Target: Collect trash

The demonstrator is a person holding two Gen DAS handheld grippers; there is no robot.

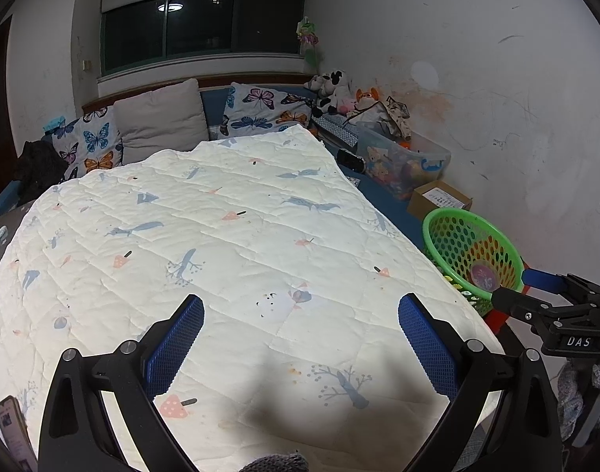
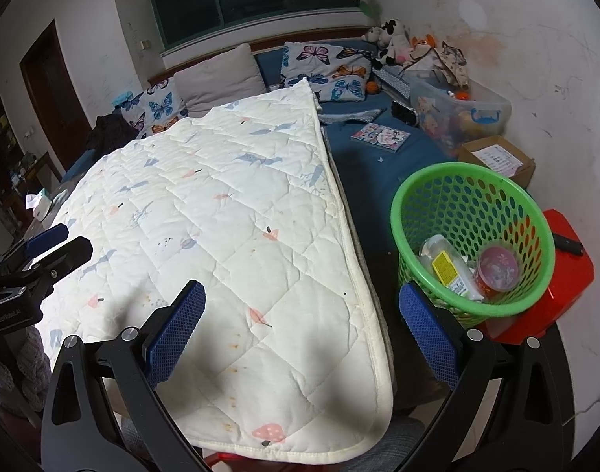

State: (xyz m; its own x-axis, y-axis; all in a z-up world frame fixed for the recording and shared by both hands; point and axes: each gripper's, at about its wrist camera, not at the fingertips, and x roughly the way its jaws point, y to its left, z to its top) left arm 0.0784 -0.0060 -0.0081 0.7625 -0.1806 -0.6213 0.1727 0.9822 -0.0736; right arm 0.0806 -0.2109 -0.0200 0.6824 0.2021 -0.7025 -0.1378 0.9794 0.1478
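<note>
My left gripper (image 1: 300, 338) and right gripper (image 2: 302, 330) gape empty; green perforated plastic basket (image 2: 414, 204) half hides a clear bottle (image 2: 449, 263)

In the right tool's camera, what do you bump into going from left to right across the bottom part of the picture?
Other tool → white quilted blanket → blue sheet → green basket holding a plastic bottle and pink cup → red stool.

Black jaws, blue mesh pads (image 1: 182, 344)
</note>
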